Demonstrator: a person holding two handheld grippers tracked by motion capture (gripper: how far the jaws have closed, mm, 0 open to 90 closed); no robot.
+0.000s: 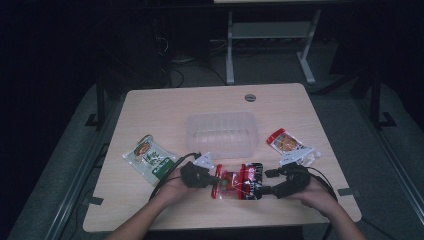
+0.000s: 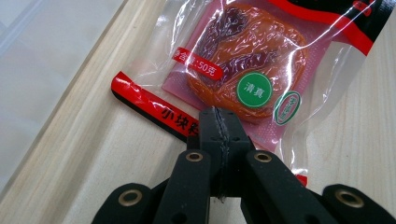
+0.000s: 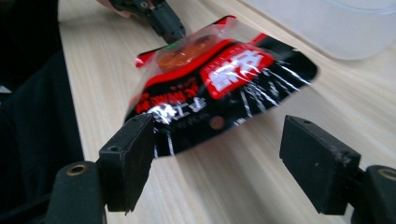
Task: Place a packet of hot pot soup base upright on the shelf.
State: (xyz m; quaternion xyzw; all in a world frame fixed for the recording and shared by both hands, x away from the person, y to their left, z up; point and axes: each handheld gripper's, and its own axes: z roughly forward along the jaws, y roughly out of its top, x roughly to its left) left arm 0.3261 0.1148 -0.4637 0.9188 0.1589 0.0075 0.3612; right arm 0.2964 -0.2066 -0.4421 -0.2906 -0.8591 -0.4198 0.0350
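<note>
A red and black snack packet [image 1: 239, 181] with a clear window lies near the table's front edge, between my two grippers. In the left gripper view the packet [image 2: 252, 65] shows an orange-brown snack inside, and my left gripper [image 2: 215, 114] is shut on its clear sealed edge. From above, the left gripper [image 1: 216, 181] sits at the packet's left end. My right gripper [image 3: 217, 135] stands open, its jaws wide apart on either side of the packet's black end [image 3: 224, 79], which is raised a little off the wood. From above, the right gripper [image 1: 267, 182] is at the packet's right end.
A clear plastic container [image 1: 221, 134] stands just behind the packet at mid-table. A green and white packet [image 1: 150, 157] lies to the left, and an orange and red packet [image 1: 285, 141] to the right. The table's front edge [image 1: 220, 227] is close to both hands.
</note>
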